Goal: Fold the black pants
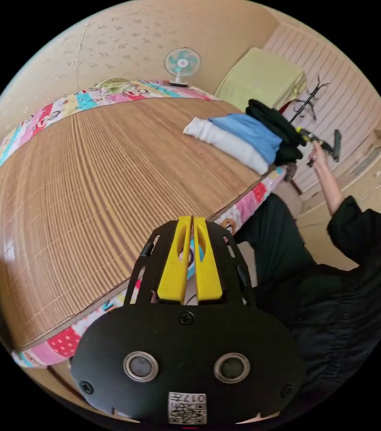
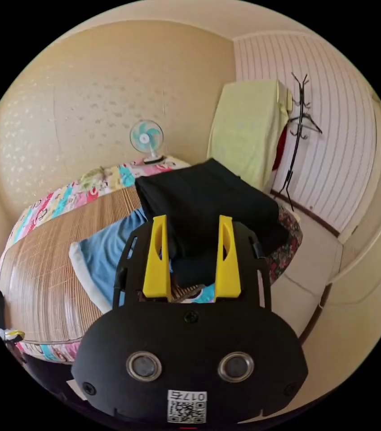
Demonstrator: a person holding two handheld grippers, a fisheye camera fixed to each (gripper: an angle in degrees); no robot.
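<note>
The black pants [image 2: 208, 197] lie folded on top of a stack at the bed's edge, over a blue garment [image 2: 105, 256] and a white one [image 2: 80, 258]. My right gripper [image 2: 192, 222] is open just in front of the pants, its yellow jaws spread on either side of the fold's near edge. In the left gripper view the same stack, black pants [image 1: 273, 123], blue [image 1: 249, 132] and white [image 1: 226, 143], sits far across the bed, with the right gripper [image 1: 323, 146] held beside it. My left gripper [image 1: 192, 220] hangs over the bed's near edge, jaws together with nothing between them.
A bamboo mat [image 1: 100, 179] covers the bed over a patterned sheet [image 1: 64, 343]. A small fan [image 1: 182, 63] stands at the bed's far end. A yellow-green cloth [image 2: 244, 125] and a coat stand [image 2: 298, 121] stand by the wall. The person's arm [image 1: 330, 179] reaches toward the stack.
</note>
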